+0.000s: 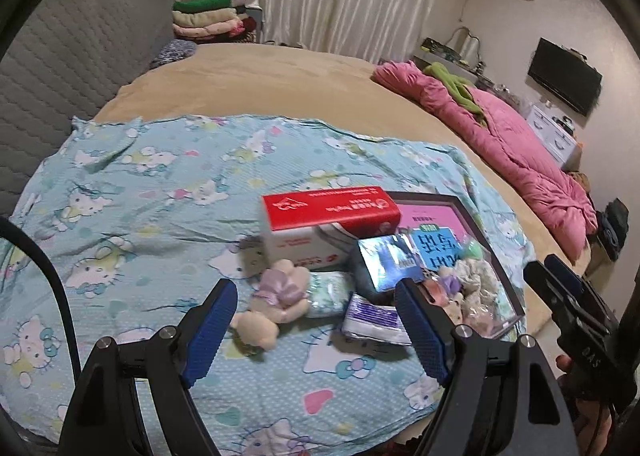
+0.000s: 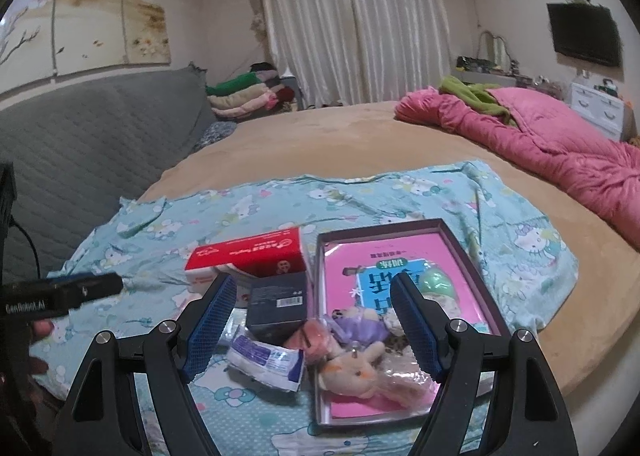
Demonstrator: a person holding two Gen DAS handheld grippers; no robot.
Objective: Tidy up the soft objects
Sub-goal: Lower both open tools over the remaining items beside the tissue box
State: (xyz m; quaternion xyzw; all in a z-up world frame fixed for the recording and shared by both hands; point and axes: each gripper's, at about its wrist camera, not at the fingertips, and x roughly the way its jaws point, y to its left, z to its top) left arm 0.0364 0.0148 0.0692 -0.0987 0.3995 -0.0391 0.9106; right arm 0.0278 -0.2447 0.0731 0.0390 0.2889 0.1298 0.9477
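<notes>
Left claw (image 1: 316,332): we hold its ribbed blue pads wide apart, empty, over the plush bunny (image 1: 272,302) on the cloth.
Right claw (image 2: 314,322): spread, empty.
Tray (image 2: 460,244): shallow, rectangular; fuzzy toys (image 2: 360,360) inside, partly hidden.
Red carton (image 2: 250,254): stiff, boxy.

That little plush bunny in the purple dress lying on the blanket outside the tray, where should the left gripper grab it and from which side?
Probably around the dressed middle of the plush bunny, coming down from above. It lies flat on the blanket, and its waist looks narrower than the head. The open left gripper would fit across it, avoiding the tissue pack beside it.
</notes>
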